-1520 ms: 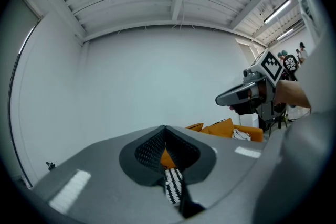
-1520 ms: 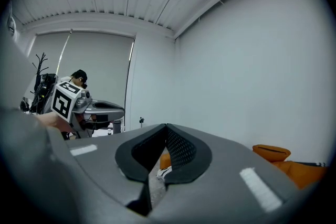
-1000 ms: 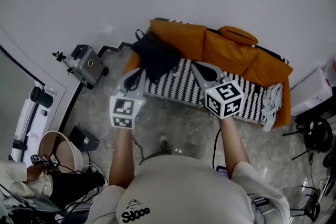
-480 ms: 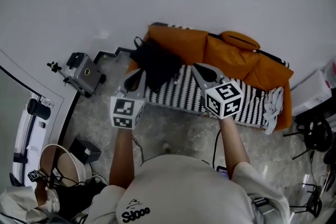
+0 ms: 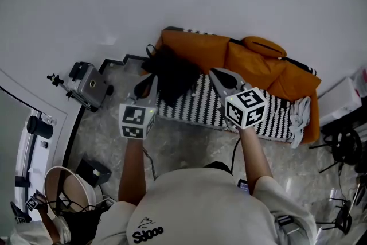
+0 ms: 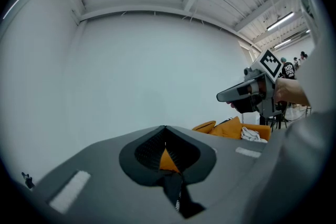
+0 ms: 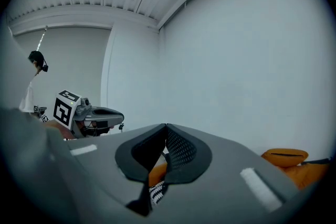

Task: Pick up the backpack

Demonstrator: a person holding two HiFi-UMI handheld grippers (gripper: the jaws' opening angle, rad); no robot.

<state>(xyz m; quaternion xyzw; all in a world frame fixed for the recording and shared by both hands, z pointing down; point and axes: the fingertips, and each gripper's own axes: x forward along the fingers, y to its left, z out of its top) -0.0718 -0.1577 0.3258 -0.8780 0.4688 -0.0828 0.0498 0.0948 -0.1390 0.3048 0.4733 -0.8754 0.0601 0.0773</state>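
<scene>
White wall and mottled grey stone floor frame a long orange fabric sofa (image 5: 252, 63) with a black-and-white striped cover (image 5: 198, 101); the limp black fabric backpack (image 5: 172, 70) slumps on its left end. Both the left gripper (image 5: 149, 80) and right gripper (image 5: 214, 73) are held short of it, jaws pressed together on nothing. Reaching in closed would just shove the bag; pinching loose cloth rather than a strap, I reckon, could let it slip or drag the cover up too

Left gripper (image 5: 144, 85) and right gripper (image 5: 217, 74) held out ahead side by side, near level; both sets of jaws closed, empty.
</scene>
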